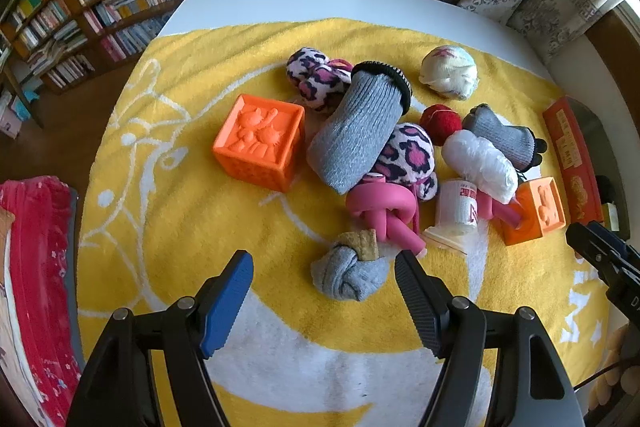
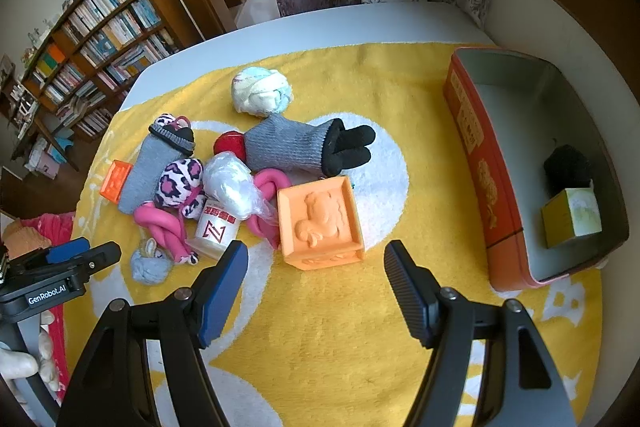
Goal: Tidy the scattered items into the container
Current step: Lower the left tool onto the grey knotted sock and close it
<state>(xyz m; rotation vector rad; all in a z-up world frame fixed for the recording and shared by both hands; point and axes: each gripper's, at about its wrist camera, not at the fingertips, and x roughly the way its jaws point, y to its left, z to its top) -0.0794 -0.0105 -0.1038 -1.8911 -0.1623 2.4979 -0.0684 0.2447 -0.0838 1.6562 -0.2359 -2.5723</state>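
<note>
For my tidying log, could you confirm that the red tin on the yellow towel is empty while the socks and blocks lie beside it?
Not quite: the red tin is not empty. The right wrist view shows a black bundle and a small yellow-green box inside it. The rest holds.

The left gripper tilts steeply downward, its jaws spread wide with nothing clamped between them. The right gripper leans down at a slightly shallower angle, jaws likewise parted and empty. The two sit side by side, each one's tip showing at the edge of the other's view.
</note>
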